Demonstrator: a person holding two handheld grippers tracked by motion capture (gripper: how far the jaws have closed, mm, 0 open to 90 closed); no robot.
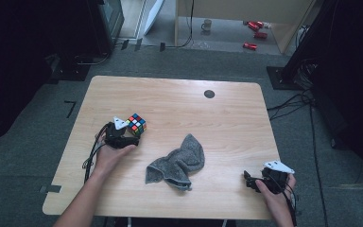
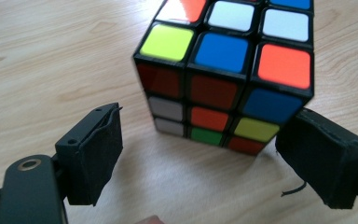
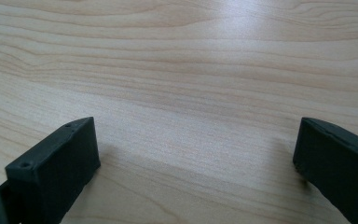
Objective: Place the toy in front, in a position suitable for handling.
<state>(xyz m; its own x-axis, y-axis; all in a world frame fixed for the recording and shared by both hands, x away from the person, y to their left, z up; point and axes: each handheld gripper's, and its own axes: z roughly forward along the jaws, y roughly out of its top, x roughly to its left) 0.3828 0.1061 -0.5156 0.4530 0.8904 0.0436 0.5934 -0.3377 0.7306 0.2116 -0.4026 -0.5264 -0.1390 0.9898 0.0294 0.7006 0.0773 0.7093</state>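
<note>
A scrambled puzzle cube (image 1: 136, 124) sits on the wooden table (image 1: 179, 101) at the left. My left gripper (image 1: 127, 135) is just in front of it. In the left gripper view the cube (image 2: 223, 74) stands a little beyond the open jaws of the left gripper (image 2: 205, 156), whose right pad is near the cube's lower corner. A crumpled grey cloth (image 1: 178, 162) lies in the middle of the table. Near the front right corner my right gripper (image 1: 247, 180) stands open, and the right gripper (image 3: 196, 154) has only bare wood between its jaws.
A round dark grommet (image 1: 209, 93) is set in the table near its far edge. On the floor beyond the table stand a mug (image 1: 207, 24) and some red items (image 1: 255, 28). Cables (image 1: 293, 101) run along the floor at the right.
</note>
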